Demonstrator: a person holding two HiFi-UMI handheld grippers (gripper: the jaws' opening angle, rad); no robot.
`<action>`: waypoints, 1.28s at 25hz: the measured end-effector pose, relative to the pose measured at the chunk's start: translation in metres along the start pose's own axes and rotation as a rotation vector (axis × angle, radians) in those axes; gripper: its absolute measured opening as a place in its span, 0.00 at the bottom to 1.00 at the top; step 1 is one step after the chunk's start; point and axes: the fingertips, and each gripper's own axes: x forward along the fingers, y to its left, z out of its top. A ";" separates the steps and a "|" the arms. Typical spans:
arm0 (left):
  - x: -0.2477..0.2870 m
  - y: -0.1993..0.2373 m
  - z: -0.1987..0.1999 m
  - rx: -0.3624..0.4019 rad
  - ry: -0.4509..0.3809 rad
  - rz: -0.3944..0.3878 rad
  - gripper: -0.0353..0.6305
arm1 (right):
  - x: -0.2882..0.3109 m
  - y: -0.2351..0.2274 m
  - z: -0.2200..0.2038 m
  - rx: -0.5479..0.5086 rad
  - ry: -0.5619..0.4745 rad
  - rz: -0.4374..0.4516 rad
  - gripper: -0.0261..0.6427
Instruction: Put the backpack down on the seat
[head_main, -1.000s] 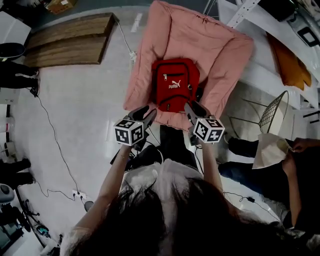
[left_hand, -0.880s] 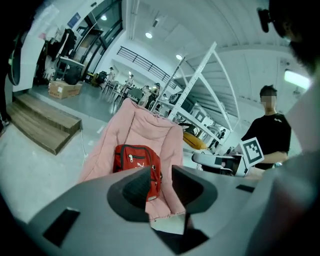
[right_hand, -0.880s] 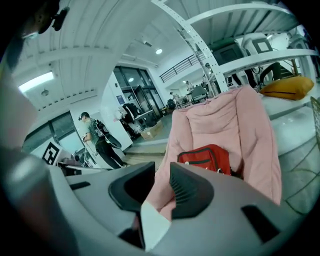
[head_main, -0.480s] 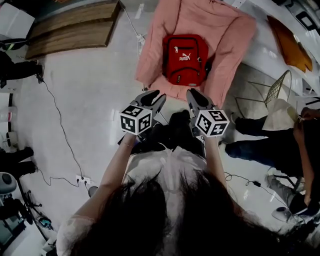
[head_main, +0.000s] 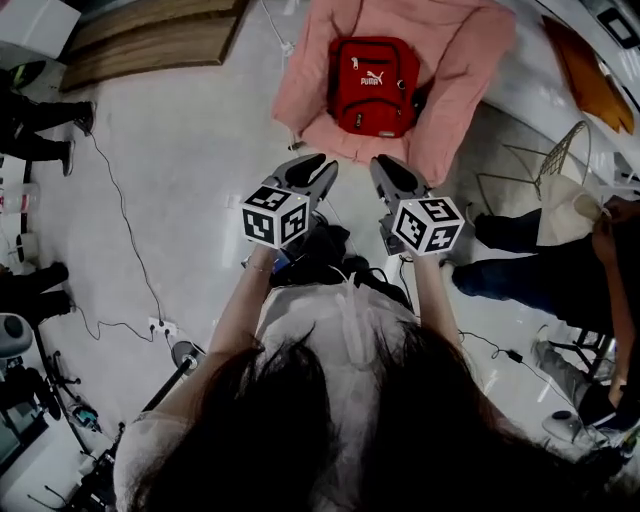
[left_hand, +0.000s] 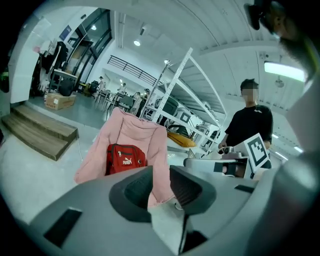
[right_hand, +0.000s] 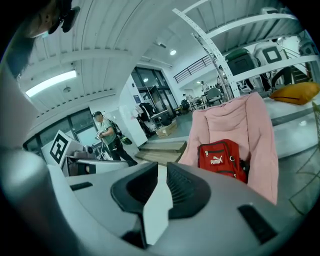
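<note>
Backpack (head_main: 372, 85) rests on pink seat (head_main: 455, 60) at 12 o'clock. Left gripper (head_main: 315, 166) and right gripper (head_main: 388, 170) hang at 6 o'clock of it, jaws closing on nothing.

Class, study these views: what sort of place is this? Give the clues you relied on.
Probably a large workshop or lab hall: tall white shelving racks, a bare polished floor with low wooden steps, and a ceiling strip light.
</note>
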 end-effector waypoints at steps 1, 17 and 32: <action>0.001 -0.008 0.001 0.006 -0.009 0.005 0.23 | -0.006 0.000 0.000 -0.005 -0.002 0.012 0.14; -0.035 -0.120 -0.056 0.000 -0.093 0.097 0.23 | -0.118 0.023 -0.046 -0.076 -0.003 0.132 0.13; -0.037 -0.140 -0.057 0.019 -0.113 0.107 0.23 | -0.137 0.027 -0.051 -0.095 -0.006 0.171 0.13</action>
